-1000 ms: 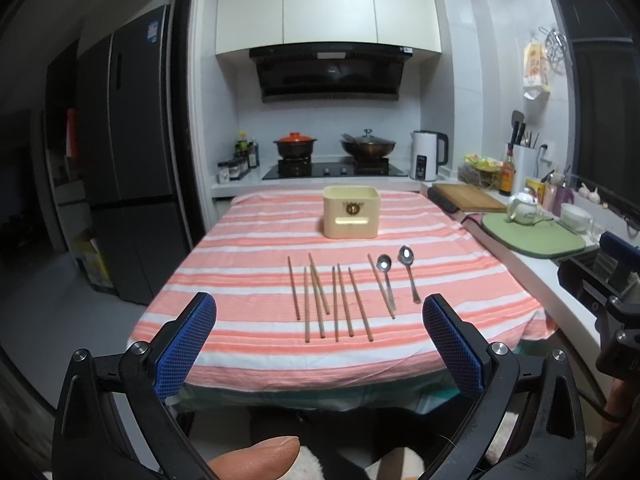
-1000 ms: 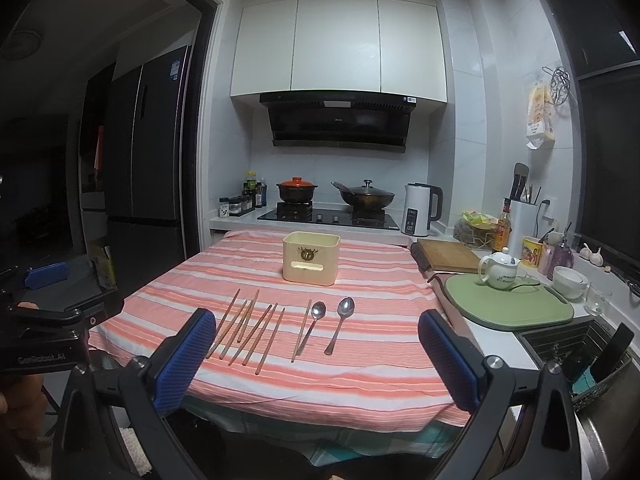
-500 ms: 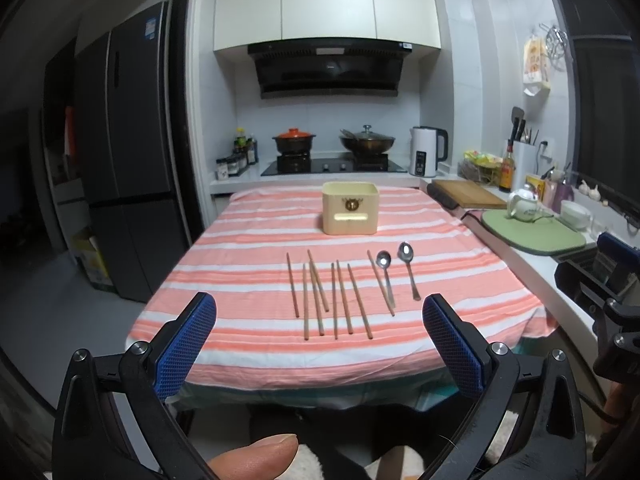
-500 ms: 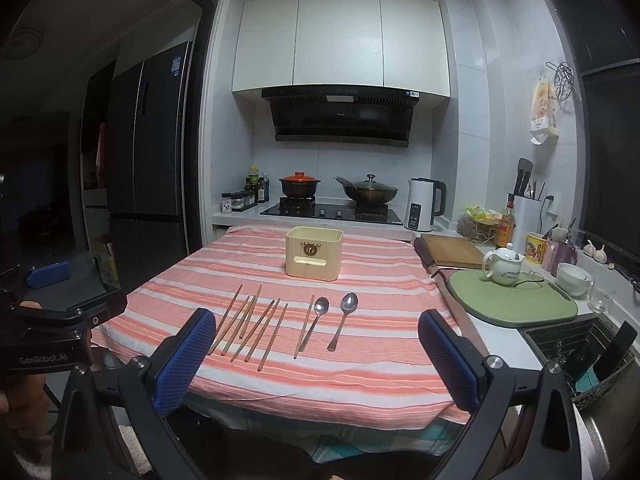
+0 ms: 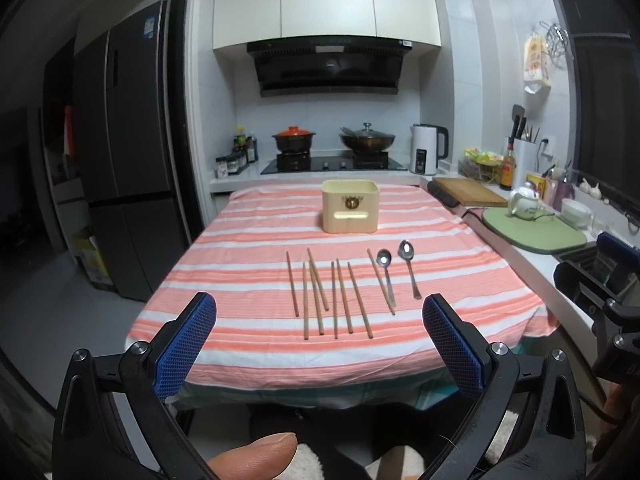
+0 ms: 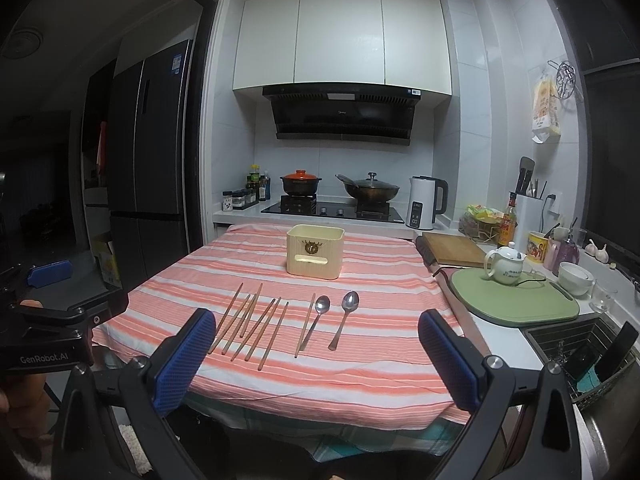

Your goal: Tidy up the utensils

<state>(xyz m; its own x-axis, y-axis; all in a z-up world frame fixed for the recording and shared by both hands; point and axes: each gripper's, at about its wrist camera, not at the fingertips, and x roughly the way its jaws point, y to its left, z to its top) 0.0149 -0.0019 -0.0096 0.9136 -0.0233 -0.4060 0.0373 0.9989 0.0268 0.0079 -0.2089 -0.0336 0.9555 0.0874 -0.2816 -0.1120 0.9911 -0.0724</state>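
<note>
Several wooden chopsticks [image 5: 328, 296] lie side by side on the striped tablecloth [image 5: 248, 280], with two metal spoons [image 5: 408, 272] to their right. A cream utensil box [image 5: 351, 206] stands upright behind them. The same chopsticks [image 6: 256, 322], spoons [image 6: 344, 318] and box [image 6: 315, 252] show in the right wrist view. My left gripper [image 5: 320, 344] is open and empty, held before the table's near edge. My right gripper [image 6: 316, 354] is open and empty, also short of the table.
A counter on the right holds a wooden board [image 6: 456, 250], a green mat [image 6: 516, 300] with a teapot [image 6: 505, 266], and a sink [image 6: 576, 344]. A stove with pots [image 6: 336, 196] and a kettle [image 6: 424, 202] stands behind. A fridge [image 5: 128, 160] stands at left.
Both views have tilted slightly, so the table sits a little lower in the frame. The utensils and box have not moved. Both grippers stay open.
</note>
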